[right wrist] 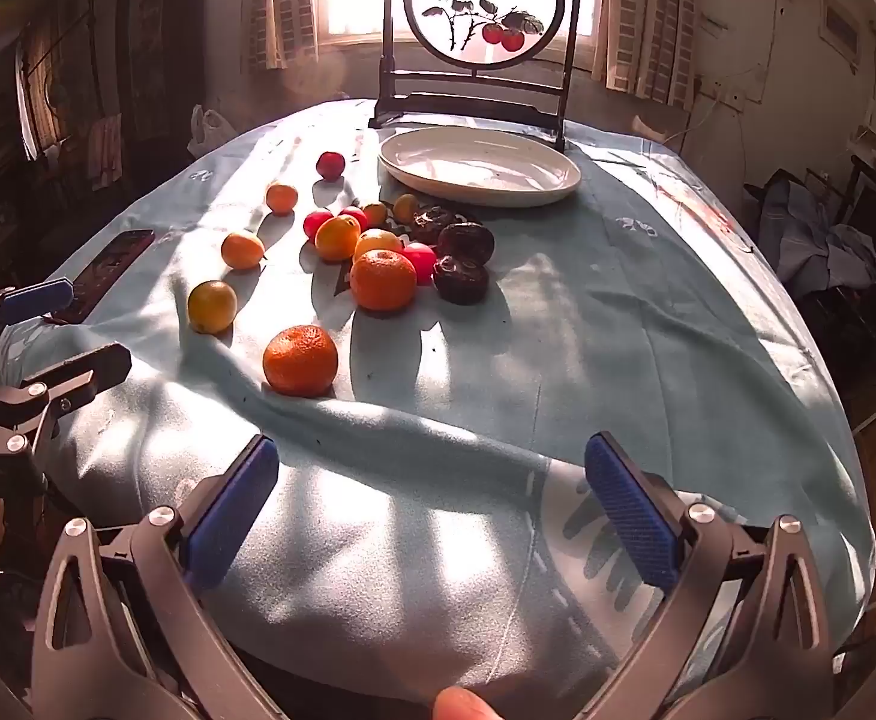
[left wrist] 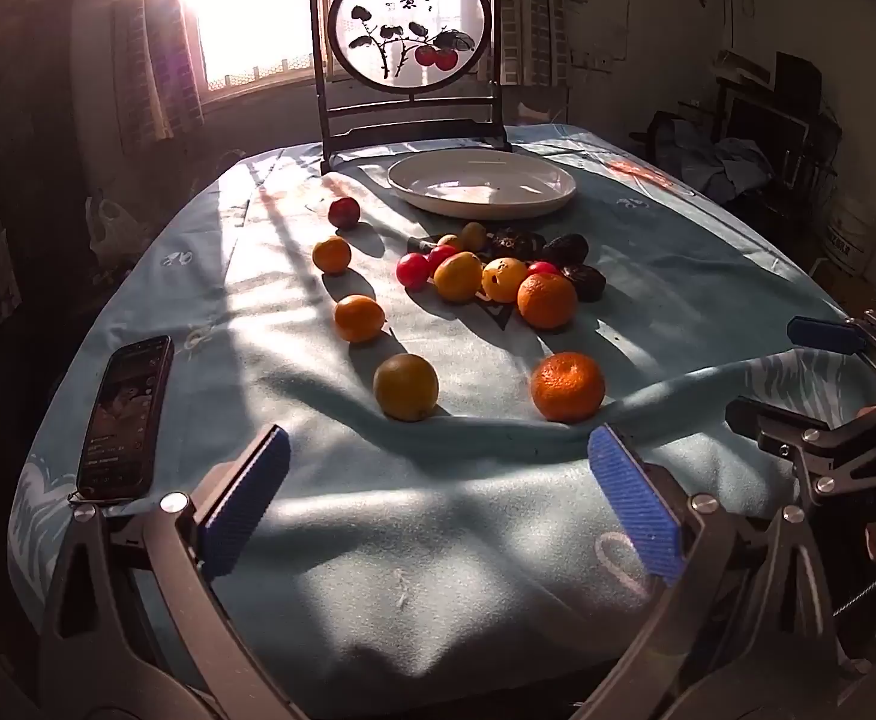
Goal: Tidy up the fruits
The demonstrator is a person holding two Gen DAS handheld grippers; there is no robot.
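Observation:
Several fruits lie on a light blue tablecloth (left wrist: 438, 540). A tangerine (left wrist: 567, 387) (right wrist: 300, 360) is nearest, with a yellow-green citrus (left wrist: 405, 387) (right wrist: 212, 306) to its left. A cluster of oranges, red fruits and dark fruits (left wrist: 498, 276) (right wrist: 390, 252) lies mid-table. A white oval plate (left wrist: 481, 183) (right wrist: 479, 165) stands empty behind it. My left gripper (left wrist: 438, 504) is open and empty near the table's front edge, below the tangerine. My right gripper (right wrist: 432, 504) is open and empty, to the right of the left one (right wrist: 48, 330).
A phone (left wrist: 123, 417) lies at the table's left edge. A dark framed round screen with painted fruit (left wrist: 409, 24) (right wrist: 486, 6) stands behind the plate by the window. A ridge of folded cloth (left wrist: 498, 438) runs just before the near fruits. Clutter stands at the right.

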